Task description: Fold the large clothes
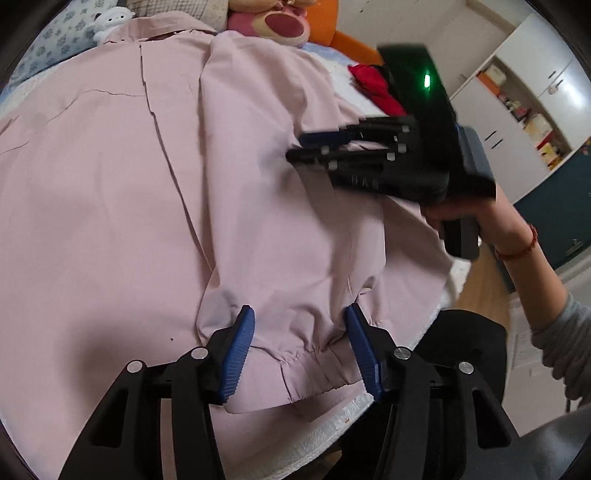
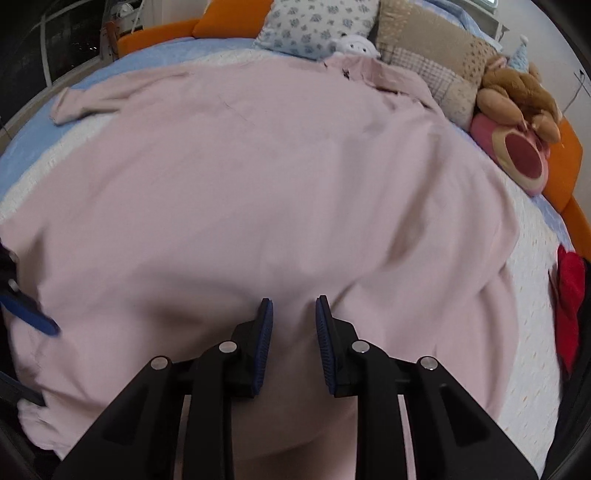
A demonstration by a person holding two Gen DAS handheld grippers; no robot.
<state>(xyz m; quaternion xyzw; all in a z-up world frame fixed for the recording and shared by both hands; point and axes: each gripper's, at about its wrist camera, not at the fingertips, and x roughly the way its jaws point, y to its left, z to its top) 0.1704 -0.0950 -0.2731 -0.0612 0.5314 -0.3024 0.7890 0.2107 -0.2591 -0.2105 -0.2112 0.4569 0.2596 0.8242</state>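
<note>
Across the bed (image 2: pixel 532 236) lies the pink garment (image 2: pixel 258 184), one sleeve folded inward. Left tongs (image 1: pixel 299 350) gape around its cuff (image 1: pixel 306 365); right tongs (image 2: pixel 293 343), apart, should pin the crease first.

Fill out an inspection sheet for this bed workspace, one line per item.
Surface: bed with white textured cover over blue sheet.
Job's things: pink shirt spread across bed; right sleeve folded over the body, cuff near the bed edge.
Clutter: red garment, pillows, stuffed toys.
Grippers: left gripper open, straddling the cuff; right gripper open over the shirt.
Cables: nothing seen.
Surroundings: orange bed frame, white cabinets.
</note>
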